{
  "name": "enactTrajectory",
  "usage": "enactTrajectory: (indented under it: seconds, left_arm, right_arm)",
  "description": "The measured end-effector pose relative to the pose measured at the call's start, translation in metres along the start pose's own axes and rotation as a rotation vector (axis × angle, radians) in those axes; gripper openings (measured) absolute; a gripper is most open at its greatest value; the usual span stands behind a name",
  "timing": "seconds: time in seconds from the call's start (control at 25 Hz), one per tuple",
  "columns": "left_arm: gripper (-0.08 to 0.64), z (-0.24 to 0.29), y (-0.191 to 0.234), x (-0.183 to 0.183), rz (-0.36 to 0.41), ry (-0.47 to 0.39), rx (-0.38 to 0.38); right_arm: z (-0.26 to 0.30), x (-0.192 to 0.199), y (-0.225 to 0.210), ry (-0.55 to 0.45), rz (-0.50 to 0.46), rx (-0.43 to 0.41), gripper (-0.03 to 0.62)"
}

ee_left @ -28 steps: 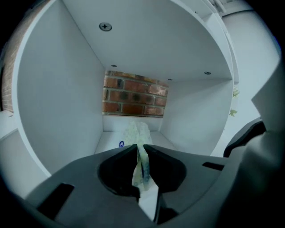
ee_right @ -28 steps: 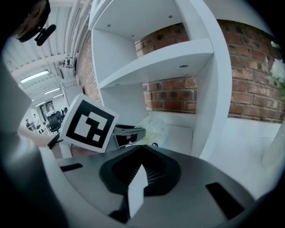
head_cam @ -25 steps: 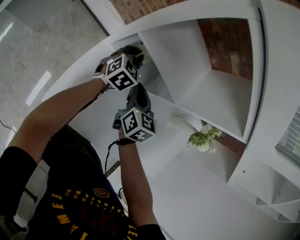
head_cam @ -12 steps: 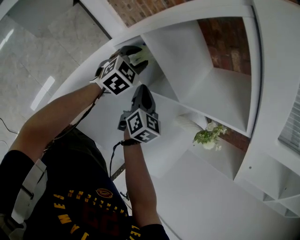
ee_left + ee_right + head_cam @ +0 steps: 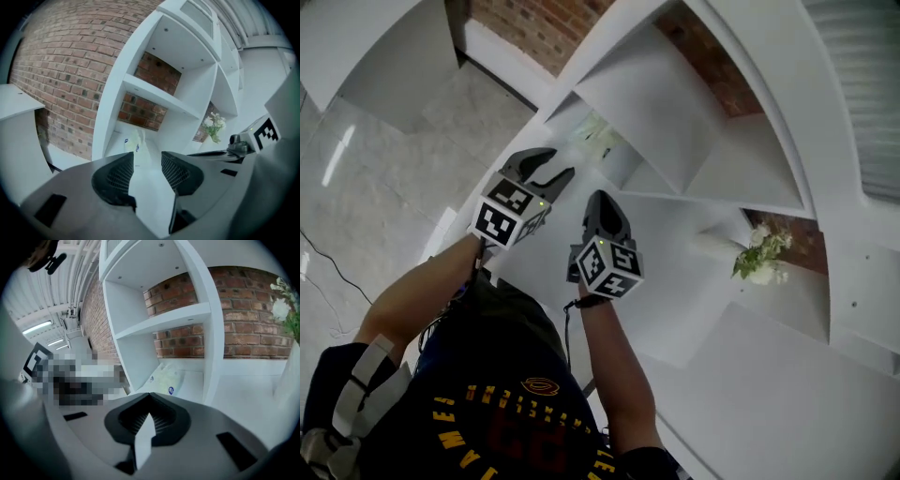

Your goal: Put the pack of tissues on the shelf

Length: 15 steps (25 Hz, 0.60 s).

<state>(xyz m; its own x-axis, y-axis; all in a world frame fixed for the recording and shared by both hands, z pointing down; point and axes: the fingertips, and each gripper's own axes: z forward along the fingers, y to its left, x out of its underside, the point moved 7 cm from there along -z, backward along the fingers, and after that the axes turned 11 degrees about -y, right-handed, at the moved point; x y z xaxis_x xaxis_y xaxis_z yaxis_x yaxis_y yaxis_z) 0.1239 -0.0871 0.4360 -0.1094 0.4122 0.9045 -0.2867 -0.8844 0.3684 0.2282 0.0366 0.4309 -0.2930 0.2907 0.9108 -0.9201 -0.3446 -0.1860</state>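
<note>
The pale pack of tissues [image 5: 595,132] lies inside a low compartment of the white shelf unit [image 5: 673,103], free of both grippers. It also shows in the left gripper view as the pack [image 5: 133,140] at the back of that compartment, and in the right gripper view as the pack [image 5: 168,378]. My left gripper [image 5: 555,165] is held a short way back from the shelf, open and empty [image 5: 147,163]. Beside it, my right gripper [image 5: 602,198] is shut on nothing [image 5: 150,398].
A white vase of flowers [image 5: 759,254] stands in the neighbouring compartment to the right. A brick wall [image 5: 65,70] runs behind the shelf unit. Grey tiled floor [image 5: 366,178] lies to the left.
My left gripper has let go of the tissue pack, opened and drawn back from the compartment. The right gripper has drawn back with it. The pack stays on the shelf.
</note>
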Motion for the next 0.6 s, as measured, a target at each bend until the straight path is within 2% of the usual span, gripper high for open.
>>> enactTrajectory:
  seconds: [0.28, 0.6]
  left_arm:
    - [0.167, -0.058, -0.04, -0.026, -0.047, -0.048, 0.026]
    - [0.167, -0.105, -0.097, -0.057, -0.081, -0.094, 0.084]
  right_arm:
    - [-0.038, -0.018, 0.016, -0.064, 0.092, -0.035, 0.006]
    - [-0.095, -0.052, 0.026, -0.136, 0.121, -0.117, 0.008]
